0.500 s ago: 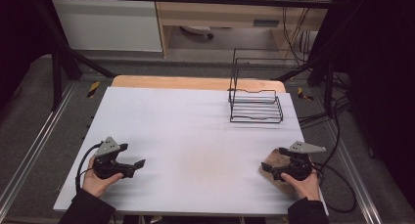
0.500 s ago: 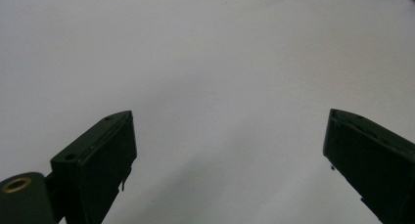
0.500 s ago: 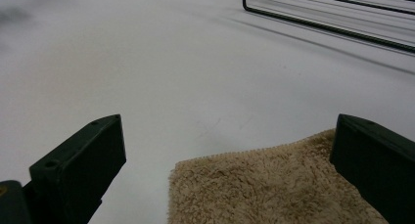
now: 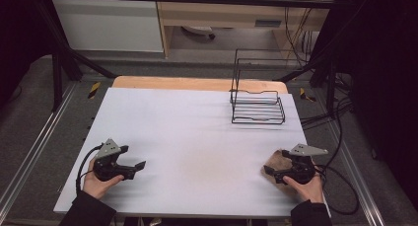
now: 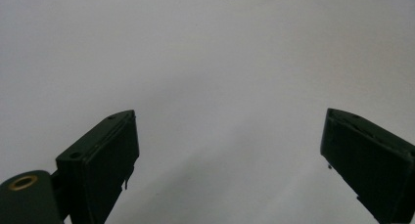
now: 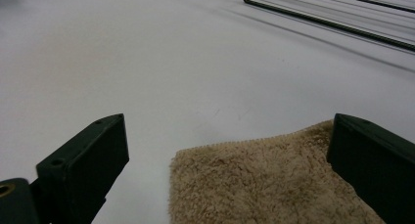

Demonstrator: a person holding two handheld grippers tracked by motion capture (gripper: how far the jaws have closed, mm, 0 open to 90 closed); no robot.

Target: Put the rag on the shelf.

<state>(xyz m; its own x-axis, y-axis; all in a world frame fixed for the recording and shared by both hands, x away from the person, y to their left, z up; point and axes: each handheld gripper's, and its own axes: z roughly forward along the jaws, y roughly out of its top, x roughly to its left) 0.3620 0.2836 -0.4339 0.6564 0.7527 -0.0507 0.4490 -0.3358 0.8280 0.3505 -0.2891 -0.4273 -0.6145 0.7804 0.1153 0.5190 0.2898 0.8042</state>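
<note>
At the near right corner of the white tabletop (image 4: 197,132), the person's right hand (image 4: 306,185) rests low with the right gripper (image 4: 270,171) pointing inward toward the table's middle, its grey three-cornered plate uppermost. In the right gripper view its two black jaws stand wide apart and hold nothing; the tan, fuzzy terry cloth (image 6: 274,180) lies flat on the table between and just ahead of them, nearer the right-hand jaw, with its stitched edge running across the gap. In the high view the same cloth (image 4: 277,162) shows as a brownish patch just beside and partly under that gripper. At the near left corner the left hand (image 4: 98,183) holds the left gripper (image 4: 139,166) low, pointing inward; its jaws are also spread wide with bare table between them. A black wire rack (image 4: 257,107) stands at the far right of the table, well apart from the cloth.
</note>
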